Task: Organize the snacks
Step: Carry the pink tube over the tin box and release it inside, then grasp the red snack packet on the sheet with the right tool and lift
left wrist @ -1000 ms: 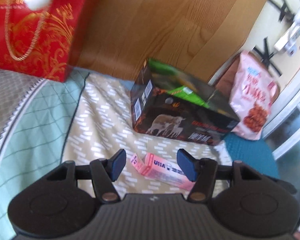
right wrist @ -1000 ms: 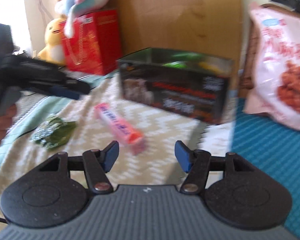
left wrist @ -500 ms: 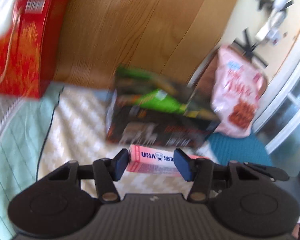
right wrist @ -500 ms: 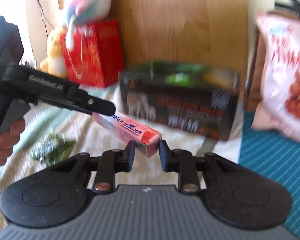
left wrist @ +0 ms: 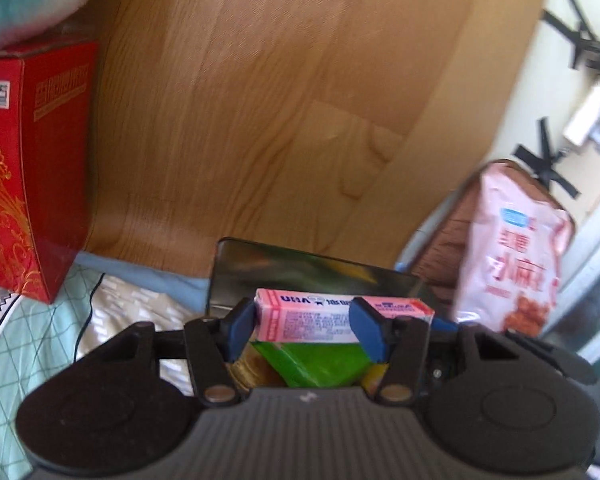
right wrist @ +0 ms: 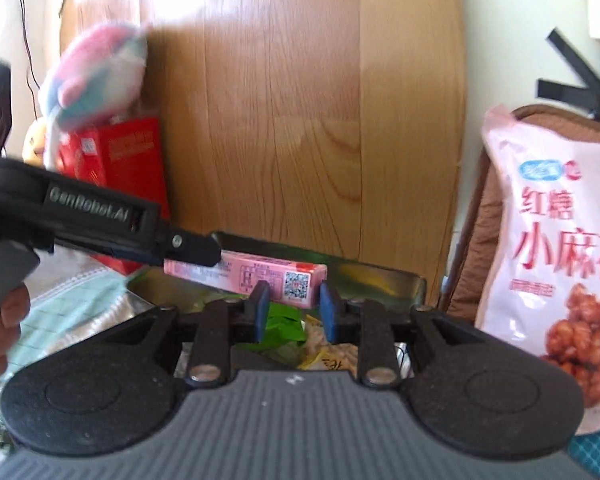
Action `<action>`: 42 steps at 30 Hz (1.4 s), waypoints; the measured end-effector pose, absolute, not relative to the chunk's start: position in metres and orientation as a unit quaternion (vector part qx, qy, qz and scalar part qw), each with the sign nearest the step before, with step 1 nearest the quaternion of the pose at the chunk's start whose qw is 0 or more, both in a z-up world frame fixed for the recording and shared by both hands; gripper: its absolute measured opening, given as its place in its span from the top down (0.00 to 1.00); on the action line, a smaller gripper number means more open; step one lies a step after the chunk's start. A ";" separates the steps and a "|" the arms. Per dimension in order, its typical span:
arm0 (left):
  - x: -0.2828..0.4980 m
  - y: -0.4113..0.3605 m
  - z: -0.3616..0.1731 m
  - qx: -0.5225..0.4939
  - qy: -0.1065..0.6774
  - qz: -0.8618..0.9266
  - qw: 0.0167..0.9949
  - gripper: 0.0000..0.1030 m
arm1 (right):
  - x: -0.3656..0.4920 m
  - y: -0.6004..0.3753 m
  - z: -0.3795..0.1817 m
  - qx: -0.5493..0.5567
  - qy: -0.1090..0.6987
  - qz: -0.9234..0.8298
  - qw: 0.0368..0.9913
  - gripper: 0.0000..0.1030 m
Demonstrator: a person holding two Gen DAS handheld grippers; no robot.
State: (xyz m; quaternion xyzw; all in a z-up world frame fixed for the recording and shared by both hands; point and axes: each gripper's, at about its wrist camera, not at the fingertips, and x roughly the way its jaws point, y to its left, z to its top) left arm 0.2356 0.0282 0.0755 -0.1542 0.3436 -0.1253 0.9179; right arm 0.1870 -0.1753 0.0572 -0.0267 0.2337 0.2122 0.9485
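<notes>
Pink snack box (left wrist: 342,314) hangs above the open black box (right wrist: 396,280). Your left gripper (left wrist: 306,330) and right gripper (right wrist: 294,308) each clamp one end, jaws opening slightly.

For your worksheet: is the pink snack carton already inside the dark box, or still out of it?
Still out. The pink carton is held above the dark box, which is open-topped, with green packets showing below it.

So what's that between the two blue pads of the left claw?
A long pink snack box, lying crosswise between the left claw's pads as they open, above the dark tin of snacks. The left wrist view shows it.
</notes>
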 end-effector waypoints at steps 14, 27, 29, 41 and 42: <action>0.126 0.050 0.071 -0.137 0.346 -0.195 0.907 0.44 | 0.083 -0.234 0.054 0.075 0.253 0.272 0.925 0.54; 0.022 0.043 0.027 -0.168 0.402 -0.278 0.856 0.44 | -0.050 -0.252 0.017 0.076 0.297 0.299 0.904 0.54; 0.018 0.036 0.022 -0.168 0.409 -0.285 0.850 0.44 | -0.051 -0.248 0.014 0.071 0.302 0.300 0.902 0.54; 0.062 0.012 0.007 -0.162 0.431 -0.257 0.850 0.69 | -0.013 -0.190 0.002 -0.010 0.314 0.298 0.901 0.80; 0.075 0.012 0.006 -0.165 0.430 -0.243 0.854 0.69 | -0.002 -0.186 0.003 -0.009 0.313 0.288 0.905 0.80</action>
